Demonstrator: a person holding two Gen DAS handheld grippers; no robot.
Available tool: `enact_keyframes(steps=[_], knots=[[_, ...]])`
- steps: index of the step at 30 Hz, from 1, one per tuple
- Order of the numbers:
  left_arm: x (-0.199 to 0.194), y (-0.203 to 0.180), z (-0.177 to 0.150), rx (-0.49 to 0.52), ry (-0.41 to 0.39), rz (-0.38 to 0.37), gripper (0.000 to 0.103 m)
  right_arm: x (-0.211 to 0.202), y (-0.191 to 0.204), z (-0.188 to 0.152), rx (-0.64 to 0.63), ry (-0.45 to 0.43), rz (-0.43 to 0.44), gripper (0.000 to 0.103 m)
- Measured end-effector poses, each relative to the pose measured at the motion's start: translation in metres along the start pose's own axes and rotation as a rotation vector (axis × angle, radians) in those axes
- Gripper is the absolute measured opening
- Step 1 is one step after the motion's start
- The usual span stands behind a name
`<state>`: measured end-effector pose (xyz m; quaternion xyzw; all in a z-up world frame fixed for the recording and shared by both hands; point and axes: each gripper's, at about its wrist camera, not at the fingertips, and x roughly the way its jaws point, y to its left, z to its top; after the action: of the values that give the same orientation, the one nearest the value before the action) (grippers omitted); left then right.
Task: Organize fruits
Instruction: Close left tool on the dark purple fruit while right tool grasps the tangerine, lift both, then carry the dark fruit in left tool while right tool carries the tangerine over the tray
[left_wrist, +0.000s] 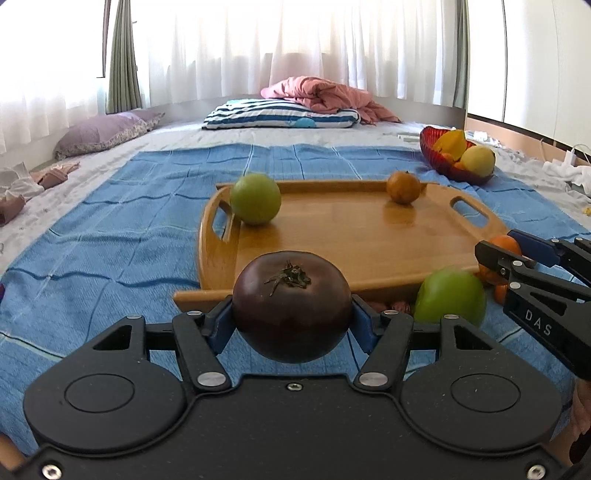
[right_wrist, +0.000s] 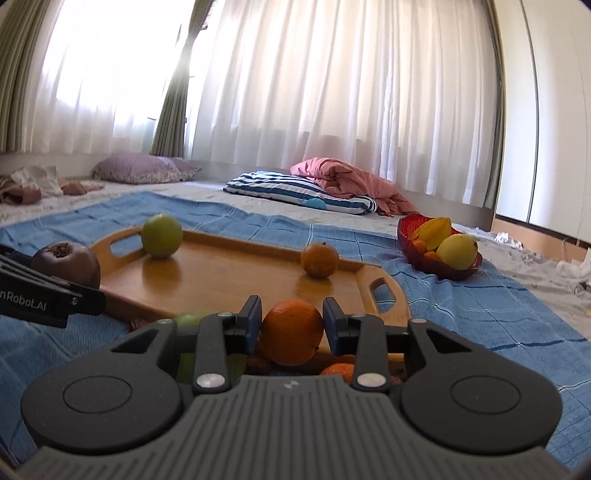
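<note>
The bed (left_wrist: 92, 236) carries a blue blanket (left_wrist: 110, 229) and, ahead of both tools, a wooden tray (left_wrist: 351, 236) holding a green apple (left_wrist: 255, 199) and a small orange fruit (left_wrist: 403, 187). The left hand-held gripper (left_wrist: 291, 317) clamps a dark tomato (left_wrist: 291, 306). The right hand-held gripper (right_wrist: 292, 325) grips an orange (right_wrist: 291, 332).

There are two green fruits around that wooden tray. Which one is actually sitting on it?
The green fruit at the tray's far left corner, beside the handle slot. The other green fruit lies off the tray on the blue cloth, by its near edge.
</note>
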<state>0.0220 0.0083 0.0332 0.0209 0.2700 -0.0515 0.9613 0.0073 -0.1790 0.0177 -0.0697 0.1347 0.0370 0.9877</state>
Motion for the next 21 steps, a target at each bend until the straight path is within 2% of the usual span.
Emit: enact_keyframes(steps=[10, 21], knots=[[0.000, 0.005, 0.018, -0.011, -0.020, 0.010, 0.061, 0.003, -0.011, 0.016, 0.046, -0.024, 0.001, 0.040], [0.009, 0.008, 0.035, -0.021, -0.019, 0.004, 0.061, 0.015, -0.025, 0.028, 0.116, -0.005, 0.009, 0.040]])
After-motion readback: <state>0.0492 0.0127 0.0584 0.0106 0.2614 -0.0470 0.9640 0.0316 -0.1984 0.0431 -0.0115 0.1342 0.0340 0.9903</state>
